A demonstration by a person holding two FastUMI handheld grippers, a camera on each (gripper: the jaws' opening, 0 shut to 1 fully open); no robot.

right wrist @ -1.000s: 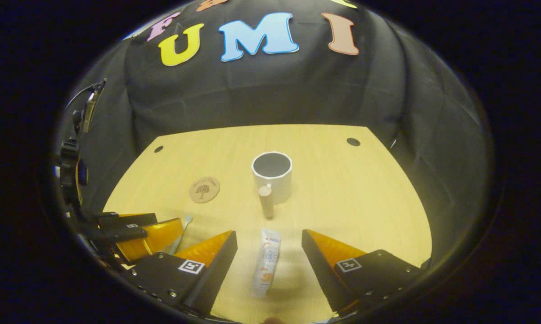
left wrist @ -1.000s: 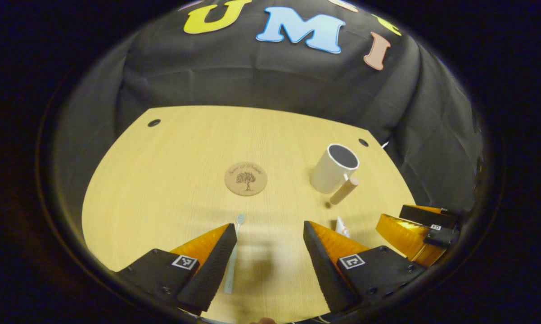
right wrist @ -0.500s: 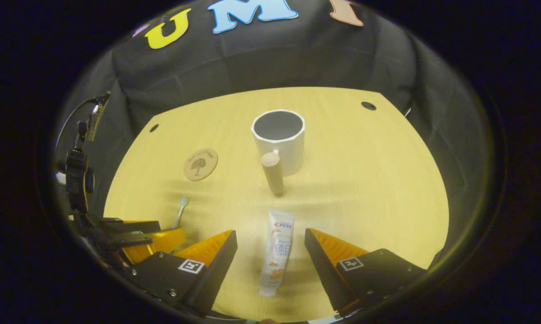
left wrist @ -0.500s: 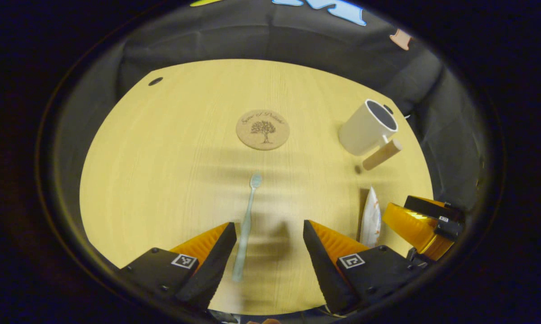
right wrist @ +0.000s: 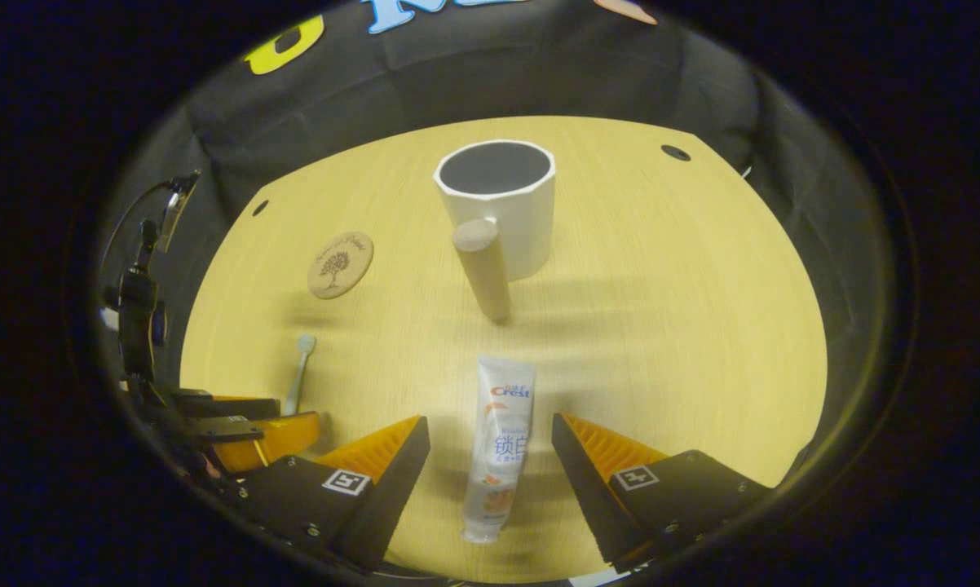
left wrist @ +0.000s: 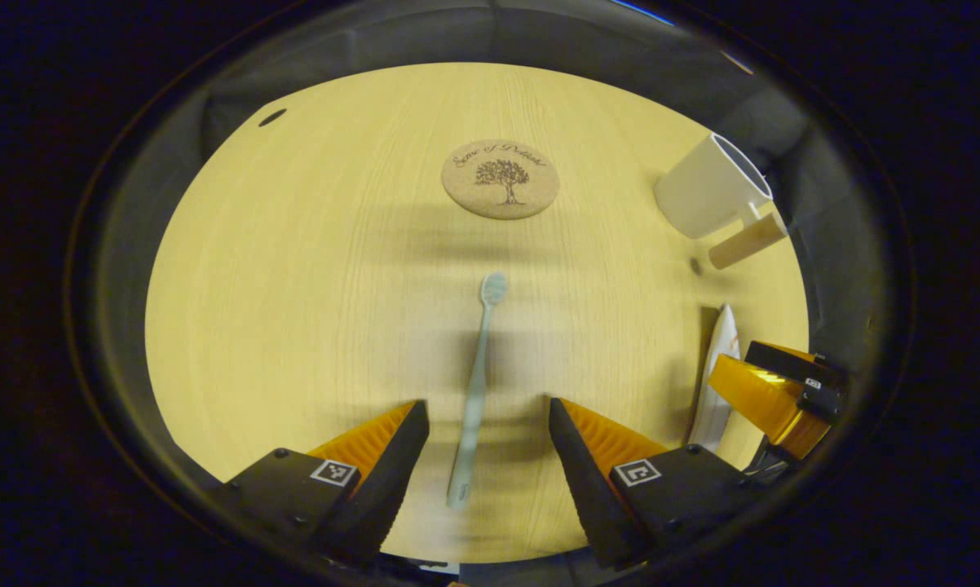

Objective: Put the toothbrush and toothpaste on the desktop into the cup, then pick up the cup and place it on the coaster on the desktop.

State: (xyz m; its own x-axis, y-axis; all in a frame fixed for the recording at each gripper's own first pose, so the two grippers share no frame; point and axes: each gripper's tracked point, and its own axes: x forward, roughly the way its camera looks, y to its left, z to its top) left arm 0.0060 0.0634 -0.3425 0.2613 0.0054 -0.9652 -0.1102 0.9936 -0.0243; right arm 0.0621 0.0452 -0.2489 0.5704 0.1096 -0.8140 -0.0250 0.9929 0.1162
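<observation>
Toothbrush (left wrist: 475, 383) flat on desktop (left wrist: 294, 269), handle end between spread fingers of left gripper (left wrist: 483, 432), untouched; long axis along fingers, head pointing toward coaster (left wrist: 500, 178). Toothpaste (right wrist: 498, 444) flat between parted fingers of right gripper (right wrist: 490, 444), no contact; cap end nearest camera, crimped end toward cup (right wrist: 498, 204). Cup upright, handle facing right gripper, well apart from coaster.

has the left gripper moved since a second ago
Yes. The left gripper has come forward and down over the toothbrush, closing on the coaster, jaws open.
</observation>
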